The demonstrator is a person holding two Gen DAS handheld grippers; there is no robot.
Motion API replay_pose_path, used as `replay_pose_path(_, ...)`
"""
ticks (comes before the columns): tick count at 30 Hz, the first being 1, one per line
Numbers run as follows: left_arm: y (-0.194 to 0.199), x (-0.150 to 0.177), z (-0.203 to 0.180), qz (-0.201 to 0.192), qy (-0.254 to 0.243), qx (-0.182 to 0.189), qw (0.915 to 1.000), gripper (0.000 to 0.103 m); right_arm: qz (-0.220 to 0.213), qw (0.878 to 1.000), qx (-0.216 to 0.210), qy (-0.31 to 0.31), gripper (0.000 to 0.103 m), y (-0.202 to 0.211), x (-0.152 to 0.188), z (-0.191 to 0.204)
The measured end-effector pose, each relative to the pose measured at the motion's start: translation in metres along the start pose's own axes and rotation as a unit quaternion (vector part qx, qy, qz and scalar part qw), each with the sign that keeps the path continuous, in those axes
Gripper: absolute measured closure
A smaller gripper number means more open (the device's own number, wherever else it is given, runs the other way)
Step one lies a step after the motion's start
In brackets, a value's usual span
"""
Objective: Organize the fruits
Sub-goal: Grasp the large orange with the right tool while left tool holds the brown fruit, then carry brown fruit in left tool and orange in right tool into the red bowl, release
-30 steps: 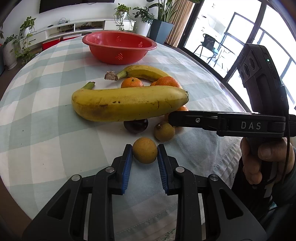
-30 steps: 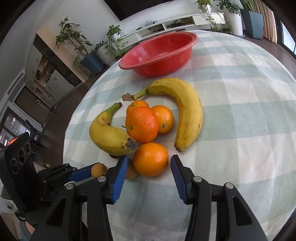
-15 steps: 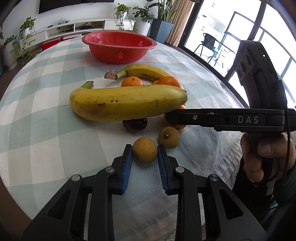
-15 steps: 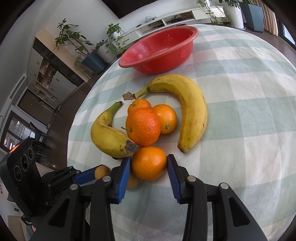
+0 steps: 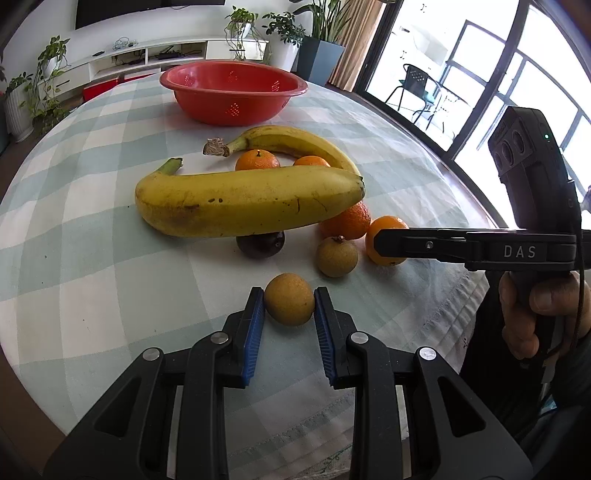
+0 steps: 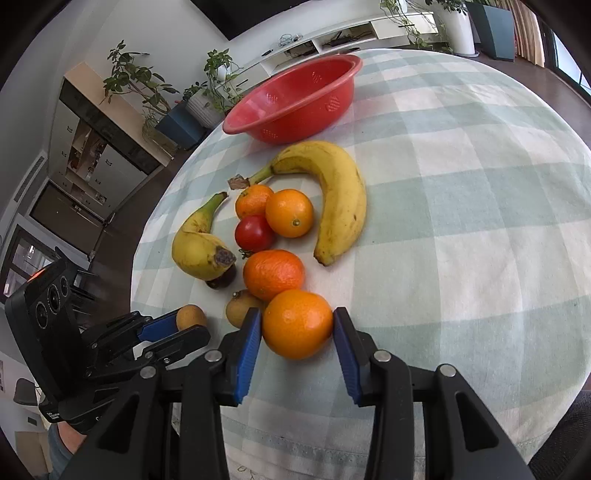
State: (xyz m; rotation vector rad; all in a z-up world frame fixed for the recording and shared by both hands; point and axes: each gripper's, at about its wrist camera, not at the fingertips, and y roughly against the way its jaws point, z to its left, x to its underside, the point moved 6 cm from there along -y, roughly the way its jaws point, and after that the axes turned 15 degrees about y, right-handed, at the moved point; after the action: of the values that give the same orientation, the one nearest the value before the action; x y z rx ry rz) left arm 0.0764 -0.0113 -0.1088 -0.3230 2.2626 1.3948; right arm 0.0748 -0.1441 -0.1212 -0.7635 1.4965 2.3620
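Observation:
My left gripper is shut on a small yellow-brown round fruit, low over the checked tablecloth. My right gripper is shut on an orange and has drawn it back from the pile. The pile holds two bananas, several oranges, a red tomato, a dark round fruit and another small brown fruit. The right gripper also shows in the left wrist view. A red colander bowl stands behind the pile.
The round table's near edge lies just below both grippers. Its right edge runs beside tall windows. Potted plants and a low white shelf stand beyond the table.
My right gripper closed onto the nearest orange and pulled it back from the pile, uncovering the red tomato. My left gripper stayed shut on the small fruit.

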Motion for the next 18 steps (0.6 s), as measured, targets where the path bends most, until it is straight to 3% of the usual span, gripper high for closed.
replay_pose_path(13, 0.015, 0.006, -0.003, -0.009, 0.013, 0.014, 0.9998, 0.078, -0.011, 1.0, -0.002, -0.005, 0.061, 0.015, 0.007, -0.008)
replay_pose_path(18, 0.038, -0.007, 0.004, -0.026, 0.018, 0.014, 0.9994, 0.078, -0.028, 1.0, 0.007, -0.012, 0.061, 0.029, 0.001, -0.02)
